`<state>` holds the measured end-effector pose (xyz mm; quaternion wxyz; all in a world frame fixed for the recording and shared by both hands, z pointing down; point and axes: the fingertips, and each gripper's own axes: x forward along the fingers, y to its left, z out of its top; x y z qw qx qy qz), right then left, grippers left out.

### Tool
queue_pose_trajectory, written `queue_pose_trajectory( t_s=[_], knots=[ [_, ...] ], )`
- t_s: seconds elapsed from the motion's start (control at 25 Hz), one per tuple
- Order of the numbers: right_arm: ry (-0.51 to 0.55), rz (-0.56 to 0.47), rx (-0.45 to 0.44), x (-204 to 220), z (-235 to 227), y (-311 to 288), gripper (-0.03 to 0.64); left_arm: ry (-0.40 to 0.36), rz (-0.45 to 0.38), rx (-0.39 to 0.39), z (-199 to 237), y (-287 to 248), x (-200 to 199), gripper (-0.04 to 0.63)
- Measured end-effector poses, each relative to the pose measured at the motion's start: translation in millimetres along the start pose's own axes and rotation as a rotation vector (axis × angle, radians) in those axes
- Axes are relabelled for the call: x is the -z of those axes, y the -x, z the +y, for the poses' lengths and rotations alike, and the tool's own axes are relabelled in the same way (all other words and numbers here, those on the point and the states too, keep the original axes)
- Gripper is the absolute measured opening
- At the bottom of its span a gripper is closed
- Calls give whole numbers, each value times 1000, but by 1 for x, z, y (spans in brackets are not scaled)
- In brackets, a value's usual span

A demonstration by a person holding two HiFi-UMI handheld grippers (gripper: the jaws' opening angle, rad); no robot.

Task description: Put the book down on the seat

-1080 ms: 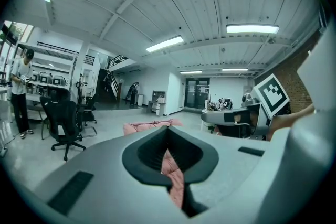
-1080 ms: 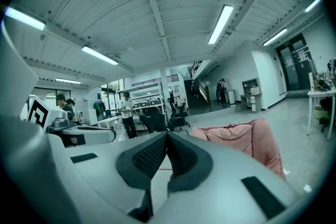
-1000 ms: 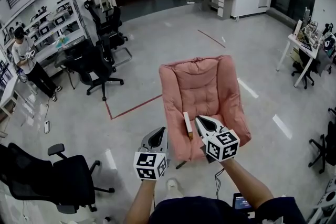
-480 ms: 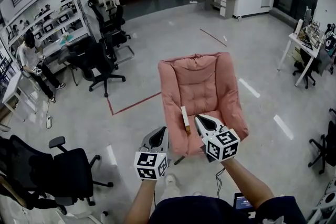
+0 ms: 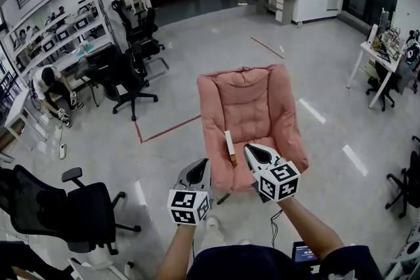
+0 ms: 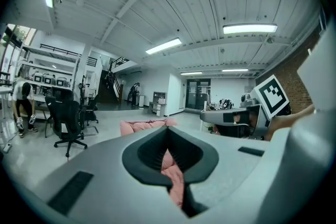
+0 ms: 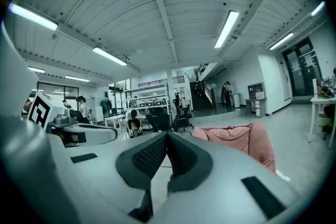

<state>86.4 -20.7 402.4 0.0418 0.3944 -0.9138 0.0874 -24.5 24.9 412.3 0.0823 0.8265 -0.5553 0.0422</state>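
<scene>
Backing away, by the look of it: the pink chair [image 5: 249, 101] sits slightly farther from both tools than a second ago, with the book [image 5: 229, 146] left on edge at its seat's front, so the job looks done. The left gripper [image 5: 202, 164] and right gripper [image 5: 249, 149] are closed and empty. Bare floor [image 5: 315, 160] rings the chair.

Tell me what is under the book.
In the head view the book, held edge-on by the right gripper, is over the front seat cushion of the pink chair. The cushion strip right behind it is covered, so contact cannot be told.
</scene>
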Motion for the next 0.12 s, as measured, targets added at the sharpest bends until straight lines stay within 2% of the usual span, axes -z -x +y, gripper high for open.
queue_pose_trajectory(
  t_s=[0.12],
  knots=[
    [3,0,3,3,-3,9,20,0,1,-2,-8,3,3,5]
  ],
)
